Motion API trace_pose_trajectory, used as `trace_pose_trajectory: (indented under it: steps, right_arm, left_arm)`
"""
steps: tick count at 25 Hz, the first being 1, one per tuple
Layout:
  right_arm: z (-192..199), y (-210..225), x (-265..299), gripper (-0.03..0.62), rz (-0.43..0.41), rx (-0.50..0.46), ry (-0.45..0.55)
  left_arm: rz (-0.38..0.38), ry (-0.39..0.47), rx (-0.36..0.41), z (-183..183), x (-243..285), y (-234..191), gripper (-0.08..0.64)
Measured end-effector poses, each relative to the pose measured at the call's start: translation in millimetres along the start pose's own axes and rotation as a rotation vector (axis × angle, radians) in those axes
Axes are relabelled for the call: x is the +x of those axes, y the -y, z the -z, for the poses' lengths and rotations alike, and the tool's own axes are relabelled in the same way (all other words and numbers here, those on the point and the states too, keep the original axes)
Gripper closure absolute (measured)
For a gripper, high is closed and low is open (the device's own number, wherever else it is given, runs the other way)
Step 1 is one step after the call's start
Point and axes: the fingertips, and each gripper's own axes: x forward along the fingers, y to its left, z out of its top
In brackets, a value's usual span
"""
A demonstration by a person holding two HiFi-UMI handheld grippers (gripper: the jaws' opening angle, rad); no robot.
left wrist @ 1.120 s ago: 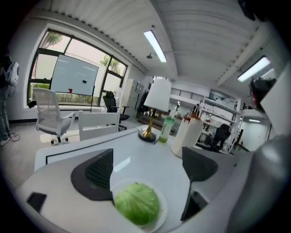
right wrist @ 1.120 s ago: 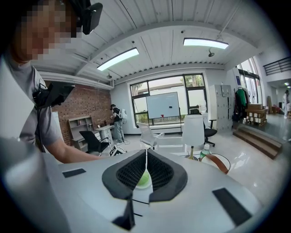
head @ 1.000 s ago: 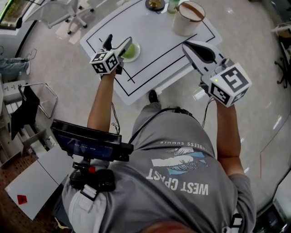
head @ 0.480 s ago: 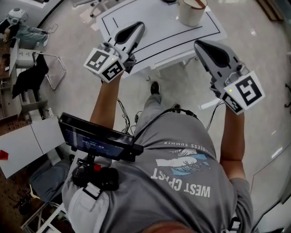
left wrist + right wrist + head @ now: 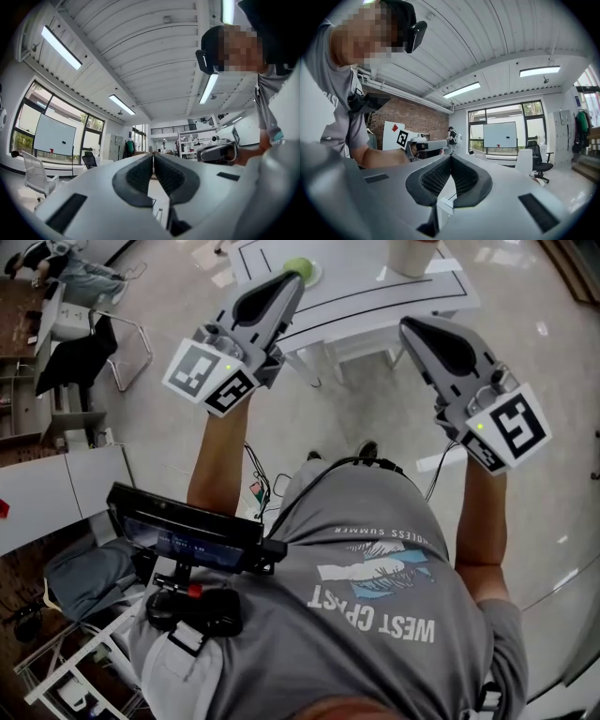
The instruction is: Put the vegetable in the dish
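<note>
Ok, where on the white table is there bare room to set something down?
Bare: the middle stretch of the white table, between the white dish holding the green vegetable and the white cylindrical pot. Crowded at those two; the far side is out of view.

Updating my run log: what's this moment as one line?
left gripper shut, empty | right gripper shut, empty | vegetable in dish

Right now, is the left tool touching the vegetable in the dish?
Apart. The left gripper view shows the left tool shut on nothing, pointing across the room; in the head view the vegetable lies in the dish on the table.
</note>
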Motion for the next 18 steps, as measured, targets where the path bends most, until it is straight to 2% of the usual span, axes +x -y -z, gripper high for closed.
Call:
trace_pose_trajectory:
  steps: [6,13,18]
  right_arm:
    - [-11,-33,7,0.586,0.03,-0.016,-0.002]
    - [-37,-116,1,0.586,0.074,-0.032,-0.014]
    - [-37,-152,-9,0.586,0.098,-0.04,-0.027]
  left_arm:
    - [-0.001,0.028,0.014,-26,-49,12,0.543]
    - [0.033,0.054,-0.004,-56,-130,50,0.543]
    - [0.053,0.068,-0.024,-57,-161,71,0.543]
